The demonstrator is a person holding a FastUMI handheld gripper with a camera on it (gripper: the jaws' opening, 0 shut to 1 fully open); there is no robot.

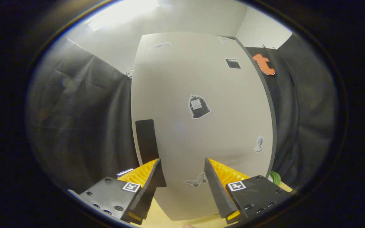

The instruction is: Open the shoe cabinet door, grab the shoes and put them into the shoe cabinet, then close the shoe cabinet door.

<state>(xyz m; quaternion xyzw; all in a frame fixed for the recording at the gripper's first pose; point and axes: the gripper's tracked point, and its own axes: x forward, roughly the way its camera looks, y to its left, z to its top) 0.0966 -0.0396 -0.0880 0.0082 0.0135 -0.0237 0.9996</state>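
Observation:
The shoe cabinet door point(201, 79) is a tall pale panel standing close in front of me, its flat face toward the camera. Several small stickers dot it, among them a bag-shaped one point(198, 107) near the middle and a butterfly point(196, 181) low down. A black rectangular handle point(146, 139) sits on the door's left edge. My gripper point(182, 161) is open, with nothing between its fingers. The left fingertip point(155, 167) lies just below the handle; I cannot tell whether it touches it. The door's lower middle shows in the gap between the fingers.
Black cloth walls stand on both sides of the cabinet. A green object point(276, 177) peeks out low beside the cabinet's right edge, behind the right finger. A yellowish surface point(160, 218) lies under the fingers. White ceiling and wall rise above the cabinet.

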